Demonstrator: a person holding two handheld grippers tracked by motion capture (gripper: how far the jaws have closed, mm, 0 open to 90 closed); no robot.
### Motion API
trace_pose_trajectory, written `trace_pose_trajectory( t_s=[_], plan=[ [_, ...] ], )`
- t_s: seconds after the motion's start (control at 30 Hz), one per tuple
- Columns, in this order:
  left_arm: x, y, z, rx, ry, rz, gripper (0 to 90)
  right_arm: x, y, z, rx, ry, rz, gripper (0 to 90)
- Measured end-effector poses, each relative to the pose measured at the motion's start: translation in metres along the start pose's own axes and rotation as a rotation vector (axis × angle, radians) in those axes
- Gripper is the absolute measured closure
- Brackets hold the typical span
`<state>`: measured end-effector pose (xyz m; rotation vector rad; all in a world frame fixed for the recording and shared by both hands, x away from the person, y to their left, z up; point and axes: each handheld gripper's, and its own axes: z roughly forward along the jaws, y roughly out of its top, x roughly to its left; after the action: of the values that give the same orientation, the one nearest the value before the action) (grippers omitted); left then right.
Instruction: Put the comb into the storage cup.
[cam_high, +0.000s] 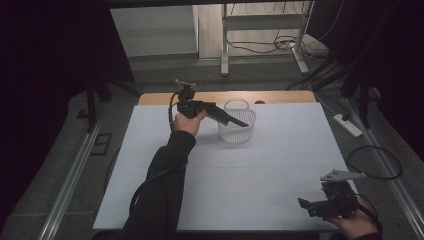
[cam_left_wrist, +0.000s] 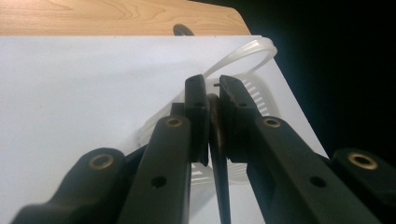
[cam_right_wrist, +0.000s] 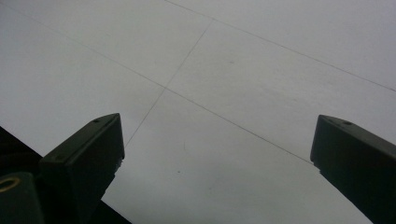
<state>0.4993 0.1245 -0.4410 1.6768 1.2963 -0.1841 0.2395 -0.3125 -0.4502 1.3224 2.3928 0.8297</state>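
Left tool (cam_high: 235, 120) is held out over the basket (cam_high: 237, 131), jaws angled down across its rim. In the left gripper view the left tool (cam_left_wrist: 212, 95) has its jaws nearly together, clamped on a thin dark flat thing (cam_left_wrist: 220, 158) standing on edge between the pads; can't tell what it is. The basket (cam_left_wrist: 250, 56) sits just beyond the jaw tips there, white slatted plastic, loop handle up.

Basket stands upright on the white desk (cam_high: 150, 165), toward the far edge, a bit right of centre. Bare wood strip (cam_high: 155, 98) runs along the far side behind it.

Right tool (cam_high: 306, 205) rests low at the near right corner of the desk, held in the right hand (cam_high: 352, 222), pointing left. In the right gripper view the jaws are wide apart, nothing between them, white desk surface (cam_right_wrist: 224, 93) with faint seam lines beneath.

Left sleeve (cam_high: 160, 185) is dark, reaching up from the bottom. Power strip (cam_high: 348, 125) lies on the floor at right.
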Motion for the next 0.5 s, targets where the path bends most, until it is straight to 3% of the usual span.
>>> trace_pose_trajectory(
  t_s=[0.5],
  plan=[
    [0.0044, -0.0032, 0.0025, 0.0, 0.06, 0.013, 75.1, 0.0001, -0.0001, 0.0, 0.0, 0.001, -0.002, 3.1]
  ],
)
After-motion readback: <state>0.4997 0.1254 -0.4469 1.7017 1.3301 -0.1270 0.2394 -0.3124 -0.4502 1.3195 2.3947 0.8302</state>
